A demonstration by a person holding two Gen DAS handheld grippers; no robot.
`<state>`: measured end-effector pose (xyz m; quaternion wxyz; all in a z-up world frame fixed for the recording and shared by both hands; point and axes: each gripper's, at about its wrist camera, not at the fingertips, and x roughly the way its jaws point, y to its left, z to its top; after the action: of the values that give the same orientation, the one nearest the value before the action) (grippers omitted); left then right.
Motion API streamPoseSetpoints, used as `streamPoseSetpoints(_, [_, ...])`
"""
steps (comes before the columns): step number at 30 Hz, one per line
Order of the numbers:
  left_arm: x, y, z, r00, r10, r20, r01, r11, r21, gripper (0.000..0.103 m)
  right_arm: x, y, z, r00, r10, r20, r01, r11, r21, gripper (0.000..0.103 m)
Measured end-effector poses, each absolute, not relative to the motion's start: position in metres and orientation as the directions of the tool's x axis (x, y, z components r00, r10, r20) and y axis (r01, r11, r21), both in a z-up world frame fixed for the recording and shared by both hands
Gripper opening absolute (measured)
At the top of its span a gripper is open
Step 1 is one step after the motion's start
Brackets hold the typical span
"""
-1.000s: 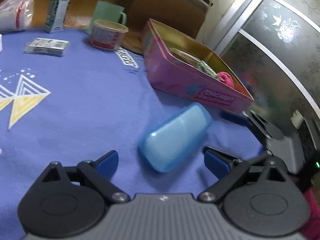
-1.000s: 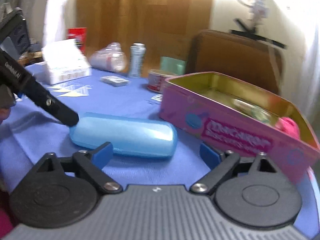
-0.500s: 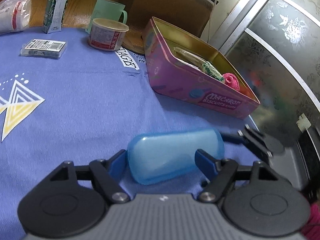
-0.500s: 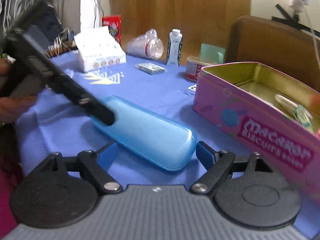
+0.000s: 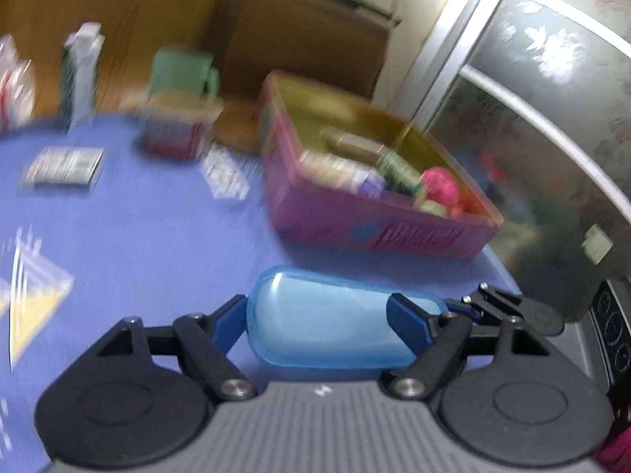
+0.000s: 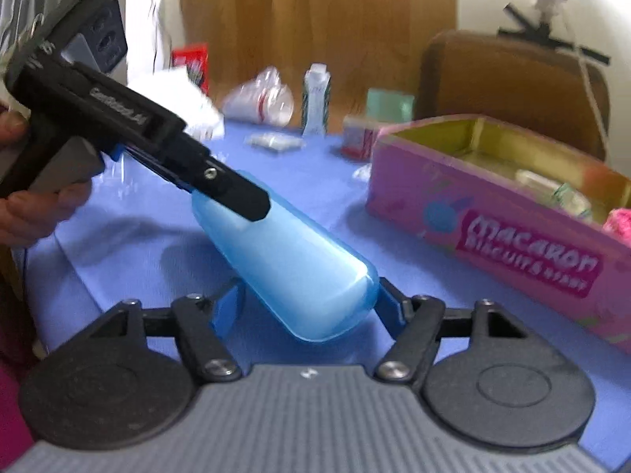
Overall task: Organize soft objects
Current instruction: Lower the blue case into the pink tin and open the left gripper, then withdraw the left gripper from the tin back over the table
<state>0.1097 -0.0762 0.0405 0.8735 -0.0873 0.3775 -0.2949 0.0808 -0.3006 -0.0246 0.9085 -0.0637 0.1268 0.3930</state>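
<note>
A light blue oblong plastic case [image 5: 331, 323] is held between both grippers above the blue tablecloth. My left gripper [image 5: 319, 321] is shut on one end of it. My right gripper [image 6: 307, 303] is shut on the other end [image 6: 299, 272]. In the right wrist view the left gripper [image 6: 236, 197] reaches in from the left and clamps the far end. The pink biscuit tin [image 5: 378, 232] stands open beyond the case, holding a pink soft ball [image 5: 439, 187] and several other items. The tin also shows in the right wrist view [image 6: 501, 232].
On the blue tablecloth [image 5: 138, 236] behind stand a red tub [image 5: 177, 130], a green mug [image 5: 181, 71], a drink carton [image 5: 81, 75] and a flat packet [image 5: 63, 165]. A brown chair back [image 6: 512, 79] is behind the tin. The table edge is at the right.
Both grippers have closed onto the ends of the blue case and lifted it off the cloth. The views are blurred by motion.
</note>
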Motion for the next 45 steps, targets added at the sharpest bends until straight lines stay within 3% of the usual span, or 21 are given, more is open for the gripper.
streamPoseSetpoints(5, [0.136, -0.123, 0.080, 0.597, -0.608, -0.523, 0.549, 0.785, -0.286, 0.079, 0.085, -0.327, 0.006, 0.748, 0.643, -0.165, -0.656, 0.754, -0.036, 0.071])
streamPoseSetpoints(10, [0.183, -0.181, 0.091, 0.649, -0.594, -0.476, 0.564, 0.795, -0.222, 0.082, 0.122, -0.344, 0.028, 0.839, 0.525, -0.144, -0.538, 0.841, -0.062, 0.071])
streamPoseSetpoints(15, [0.219, -0.222, 0.074, 0.711, -0.472, -0.521, 0.479, 0.868, -0.133, 0.087, 0.183, -0.339, 0.030, 0.922, 0.341, -0.181, -0.361, 0.929, -0.087, 0.072])
streamPoseSetpoints(17, [0.220, -0.219, 0.066, 0.701, -0.460, -0.545, 0.451, 0.878, -0.161, 0.087, 0.199, -0.335, 0.024, 0.941, 0.277, -0.192, -0.301, 0.948, -0.105, 0.071])
streamPoseSetpoints(31, [0.163, -0.186, 0.059, 0.704, -0.411, -0.579, 0.440, 0.893, -0.099, 0.088, 0.133, -0.350, 0.011, 0.963, 0.264, -0.063, -0.260, 0.964, 0.062, 0.072])
streamPoseSetpoints(40, [0.118, -0.157, 0.053, 0.711, -0.372, -0.596, 0.424, 0.904, -0.058, 0.088, 0.098, -0.363, 0.003, 0.964, 0.255, -0.072, -0.216, 0.914, 0.343, 0.072])
streamPoseSetpoints(45, [0.103, -0.140, 0.048, 0.727, -0.342, -0.596, 0.403, 0.915, -0.033, 0.092, 0.091, -0.352, 0.003, 0.953, 0.287, -0.101, -0.224, 0.886, 0.406, 0.072])
